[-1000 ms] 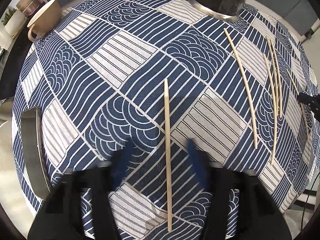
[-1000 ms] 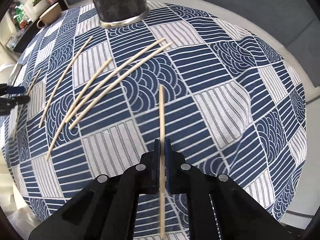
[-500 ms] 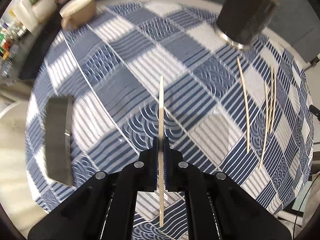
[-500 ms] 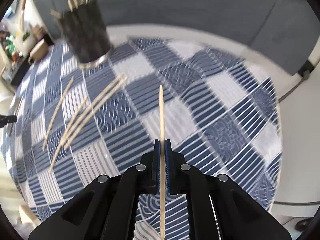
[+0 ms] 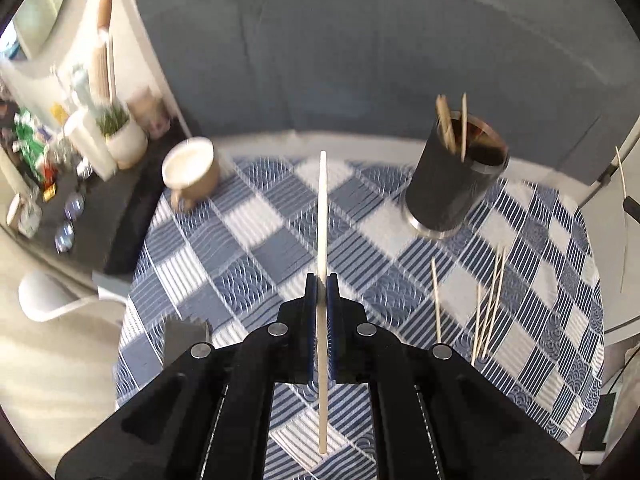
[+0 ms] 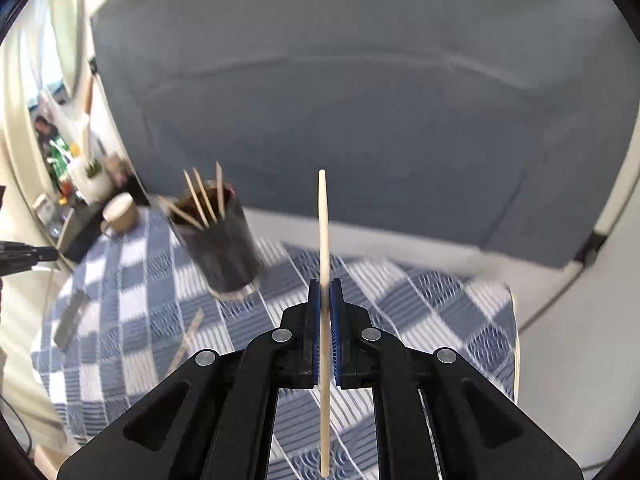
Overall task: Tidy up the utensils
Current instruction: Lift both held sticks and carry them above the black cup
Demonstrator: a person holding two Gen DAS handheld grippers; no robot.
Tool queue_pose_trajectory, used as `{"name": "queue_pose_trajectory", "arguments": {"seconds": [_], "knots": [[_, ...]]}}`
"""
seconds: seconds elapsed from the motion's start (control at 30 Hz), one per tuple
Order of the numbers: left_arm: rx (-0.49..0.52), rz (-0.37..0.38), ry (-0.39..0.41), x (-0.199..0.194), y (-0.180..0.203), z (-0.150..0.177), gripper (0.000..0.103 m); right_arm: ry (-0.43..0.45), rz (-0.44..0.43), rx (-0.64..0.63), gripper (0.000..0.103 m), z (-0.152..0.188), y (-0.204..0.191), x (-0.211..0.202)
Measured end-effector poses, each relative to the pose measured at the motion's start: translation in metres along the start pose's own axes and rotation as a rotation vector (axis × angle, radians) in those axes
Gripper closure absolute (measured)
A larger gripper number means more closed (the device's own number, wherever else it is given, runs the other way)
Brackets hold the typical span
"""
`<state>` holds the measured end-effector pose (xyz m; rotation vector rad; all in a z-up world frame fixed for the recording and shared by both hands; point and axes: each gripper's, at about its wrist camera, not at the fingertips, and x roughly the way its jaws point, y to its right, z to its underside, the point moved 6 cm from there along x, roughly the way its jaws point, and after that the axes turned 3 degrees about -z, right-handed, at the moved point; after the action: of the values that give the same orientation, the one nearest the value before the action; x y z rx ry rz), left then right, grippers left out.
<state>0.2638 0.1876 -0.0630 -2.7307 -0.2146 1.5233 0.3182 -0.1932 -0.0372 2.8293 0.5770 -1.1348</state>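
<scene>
Bamboo in our left gripper (image 5: 321,280): we have the jaws clamped tight on one pale chopstick (image 5: 322,216), which runs straight ahead between the blue pads and sticks out past them at both ends.
Bamboo in our right gripper (image 6: 325,284): we pinch a second chopstick (image 6: 324,224) the same way, jaws closed on it, its far tip up against the grey sofa (image 6: 360,100) behind.
Both sticks: we carry them clear of the table, touching nothing but the pads.
Holder (image 5: 454,184): we see a dark cylinder with a metal foot standing on the blue patterned cloth (image 5: 248,248), to the right in the left view and to the left in the right view; several chopsticks already lean inside it.
Loose chopsticks (image 5: 486,308): we count a small scatter lying flat on the cloth below the holder, near the right side in the left view; motion blur keeps us from an exact number.
Mug (image 5: 192,172): we see it on the far left corner of the cloth, well apart from the holder.
Flat grey object (image 6: 70,316): it lies at the cloth's left edge; we cannot tell what it is.
</scene>
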Motion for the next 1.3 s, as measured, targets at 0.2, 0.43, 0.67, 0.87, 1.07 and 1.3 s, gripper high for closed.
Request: {"name": "queue_pose_trajectory", "arguments": {"seconds": [0.2, 0.43, 0.67, 0.87, 1.07, 1.3], "knots": [[0.014, 0.022, 0.081, -0.02, 0.006, -0.046, 0.098, 0.092, -0.14, 0.031, 0.098, -0.052, -0.023, -0.005], [0.027, 0.135, 0.194, -0.029, 0.033, -0.107, 0.098, 0.202, -0.222, 0.025, 0.098, -0.111, -0.053, 0.0], [0.075, 0.279, 0.328, -0.03, 0.072, -0.142, 0.098, 0.244, -0.297, -0.002, 0.098, -0.142, -0.089, 0.028], [0.094, 0.424, 0.377, -0.014, 0.099, -0.163, 0.098, 0.224, -0.328, -0.019, 0.098, -0.155, -0.109, 0.064], [0.083, 0.514, 0.387, 0.017, 0.113, -0.178, 0.098, 0.183, -0.312, -0.022, 0.098, -0.153, -0.111, 0.098], [0.042, 0.623, 0.399, 0.052, 0.124, -0.187, 0.098, 0.131, -0.295, -0.005, 0.098, -0.145, -0.11, 0.134]]}}
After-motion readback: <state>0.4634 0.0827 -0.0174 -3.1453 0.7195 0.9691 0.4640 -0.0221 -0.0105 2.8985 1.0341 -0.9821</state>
